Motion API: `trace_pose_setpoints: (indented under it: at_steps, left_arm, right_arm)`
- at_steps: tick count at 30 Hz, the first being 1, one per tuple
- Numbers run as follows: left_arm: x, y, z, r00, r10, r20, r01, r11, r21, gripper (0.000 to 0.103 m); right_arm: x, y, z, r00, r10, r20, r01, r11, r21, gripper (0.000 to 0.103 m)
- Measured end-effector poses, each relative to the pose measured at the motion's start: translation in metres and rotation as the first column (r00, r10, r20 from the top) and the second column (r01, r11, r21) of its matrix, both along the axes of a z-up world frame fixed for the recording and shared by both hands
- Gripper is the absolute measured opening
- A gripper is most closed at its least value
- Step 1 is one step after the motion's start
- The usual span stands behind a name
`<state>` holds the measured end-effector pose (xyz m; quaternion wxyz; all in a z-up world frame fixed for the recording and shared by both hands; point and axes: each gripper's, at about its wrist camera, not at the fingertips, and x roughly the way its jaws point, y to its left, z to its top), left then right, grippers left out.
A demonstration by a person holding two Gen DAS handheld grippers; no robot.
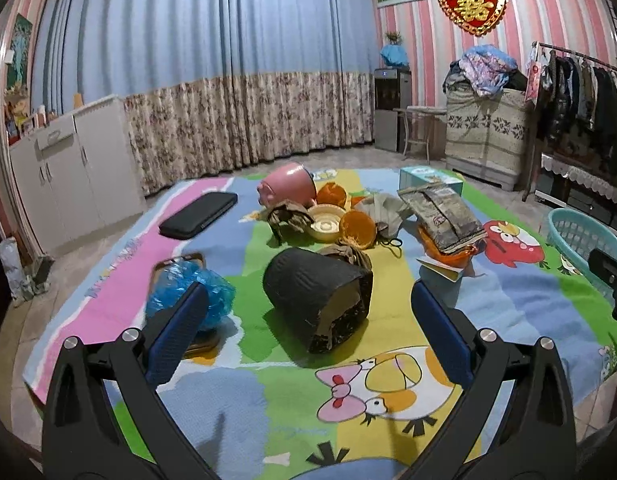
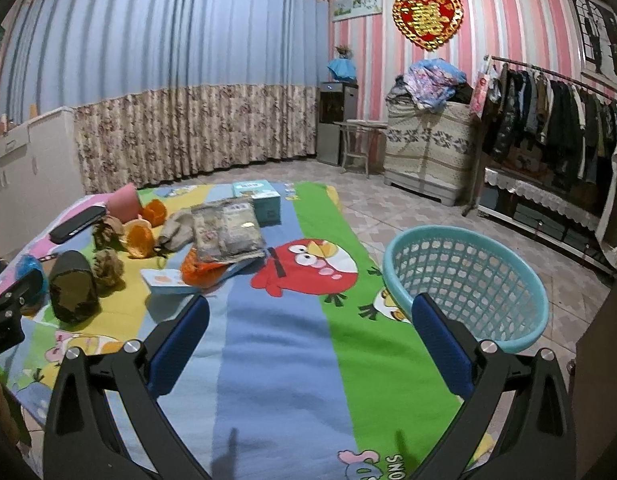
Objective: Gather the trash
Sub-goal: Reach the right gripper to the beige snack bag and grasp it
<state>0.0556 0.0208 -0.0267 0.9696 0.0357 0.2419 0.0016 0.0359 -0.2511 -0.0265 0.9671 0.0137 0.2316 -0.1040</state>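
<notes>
Hovering wide open and empty, the left gripper [image 1: 308, 332] faces the black paper cup [image 1: 318, 300] at 12 o'clock: light, crushable, best pinched across its rim.

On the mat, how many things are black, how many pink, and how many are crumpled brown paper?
Black: 2, flat case, tipped tub
Pink: 1, pot
Crumpled brown paper: 2, far wad, near wad
Total: 5
</notes>
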Motion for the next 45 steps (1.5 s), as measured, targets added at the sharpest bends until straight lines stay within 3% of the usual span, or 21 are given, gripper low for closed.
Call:
trace_pose_setpoints:
  at_steps: [4, 10, 16, 20, 26, 33, 38, 45]
  left_arm:
    - [0.021, -0.006, -0.003, 0.999, 0.016, -0.044, -0.016, 1.000, 0.007, 0.098]
    - [0.048, -0.007, -0.005, 0.993, 0.044, -0.106, -0.048, 0.998, -0.041, 0.098]
    - [0.072, -0.014, -0.020, 0.982, 0.075, -0.172, -0.073, 0.997, 0.014, 0.098]
    - [0.078, -0.011, -0.028, 0.972, 0.104, -0.211, -0.098, 0.995, 0.035, 0.098]
    - [0.073, -0.004, -0.030, 0.972, 0.092, -0.218, -0.084, 0.995, 0.046, 0.097]
    - [0.066, 0.004, -0.034, 0.973, 0.037, -0.227, -0.028, 0.999, 0.041, 0.083]
    - [0.074, 0.009, -0.032, 0.967, 0.011, -0.256, -0.023, 0.999, -0.044, 0.083]
    - [0.067, -0.016, -0.031, 0.970, -0.009, -0.244, 0.006, 1.000, -0.011, 0.095]
  right_arm:
    - [0.008, -0.007, -0.006, 0.999, -0.028, -0.022, 0.028, 1.000, 0.008, 0.099]
    - [0.016, -0.008, -0.013, 0.999, -0.009, -0.042, 0.009, 1.000, 0.011, 0.099]
    - [0.020, -0.012, -0.013, 0.999, -0.013, -0.030, 0.014, 0.999, 0.029, 0.099]
    - [0.026, -0.014, -0.015, 0.997, -0.009, -0.077, 0.011, 1.000, 0.028, 0.099]
    - [0.025, -0.013, -0.017, 0.995, -0.026, -0.095, 0.026, 1.000, 0.005, 0.099]
    - [0.027, -0.009, -0.021, 0.993, -0.023, -0.115, 0.026, 0.999, 0.022, 0.099]
    - [0.029, -0.005, -0.024, 0.992, -0.018, -0.123, 0.020, 1.000, 0.019, 0.099]
    - [0.029, -0.006, -0.027, 0.991, -0.014, -0.129, 0.018, 1.000, 0.026, 0.099]
